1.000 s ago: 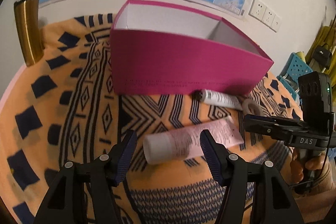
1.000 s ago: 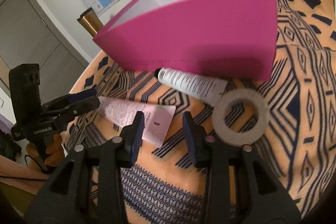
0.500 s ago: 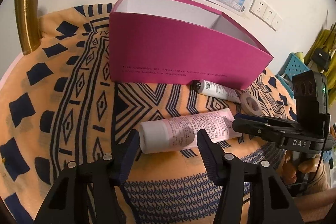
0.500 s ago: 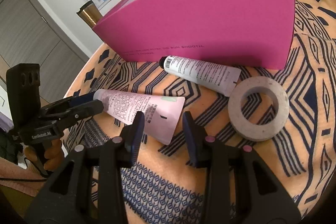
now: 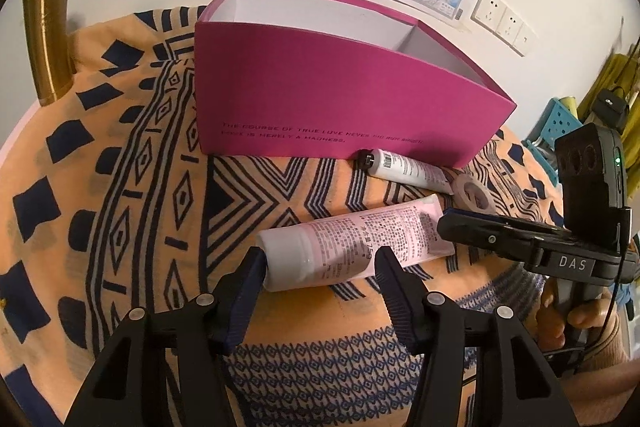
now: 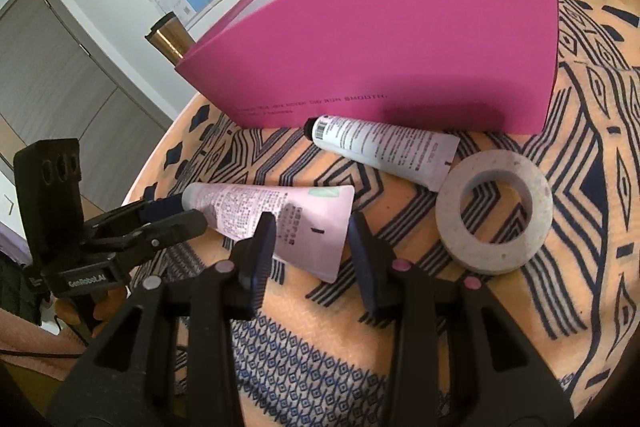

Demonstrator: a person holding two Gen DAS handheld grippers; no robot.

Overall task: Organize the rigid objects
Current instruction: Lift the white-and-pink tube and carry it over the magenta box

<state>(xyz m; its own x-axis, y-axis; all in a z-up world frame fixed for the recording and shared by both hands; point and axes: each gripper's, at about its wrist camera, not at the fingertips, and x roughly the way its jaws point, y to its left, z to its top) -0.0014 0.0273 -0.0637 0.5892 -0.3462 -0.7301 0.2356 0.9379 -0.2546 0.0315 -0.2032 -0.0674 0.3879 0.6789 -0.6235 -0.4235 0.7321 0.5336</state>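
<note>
A pink tube (image 5: pixel 352 247) with a white cap lies on the patterned cloth; it also shows in the right wrist view (image 6: pixel 276 215). My left gripper (image 5: pixel 320 259) is open, its fingers either side of the tube's cap end. My right gripper (image 6: pixel 312 231) is open around the tube's flat crimped end. A white tube with a black cap (image 6: pixel 380 147) lies against the open magenta box (image 5: pixel 340 99), and a grey tape ring (image 6: pixel 494 213) lies to its right. The box looks empty as far as its inside shows.
A brass-coloured cylinder (image 5: pixel 48 39) stands at the far left by the wall. The orange cloth with dark blue patterns (image 5: pixel 132 187) covers the round table. A map hangs on the wall behind, with sockets (image 5: pixel 500 23) to the right.
Both grippers have come closer to the pink tube, from above it to fingers straddling each end. The tube, white tube, ring and box have not moved.
</note>
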